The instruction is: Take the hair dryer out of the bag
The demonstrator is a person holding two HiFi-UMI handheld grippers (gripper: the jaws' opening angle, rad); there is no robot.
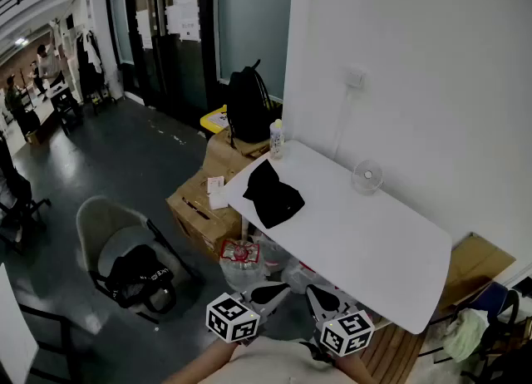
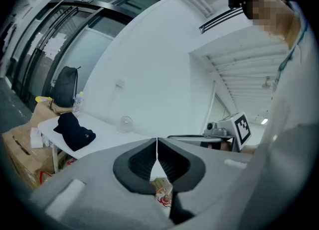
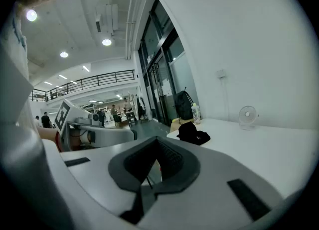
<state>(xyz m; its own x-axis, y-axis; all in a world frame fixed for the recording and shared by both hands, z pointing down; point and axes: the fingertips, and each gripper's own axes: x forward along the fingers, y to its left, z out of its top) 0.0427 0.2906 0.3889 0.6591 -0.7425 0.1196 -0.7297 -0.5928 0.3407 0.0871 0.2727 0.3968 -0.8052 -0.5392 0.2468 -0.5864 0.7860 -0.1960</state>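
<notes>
**Short of the surface's near edge, both hand-held grippers shut and empty**

Down in front of my waist, my left hand-held gripper [image 2: 157,144] has its jaws pressed together with nothing between them. My right hand-held gripper [image 3: 157,147] is the same, closed and empty. Both point roughly level toward the white surface [image 1: 366,241] and stop short of its near long edge. Ahead and well apart from them, the black bag [image 1: 273,195] lies slumped near the left end of the surface. No hair dryer shows, so I take it to be inside. The bag sits forward and left of both tips, so I judge my left hand slightly nearer. Its longer side seems to run from the far edge toward me, though the soft heap makes that hard to call.
</notes>
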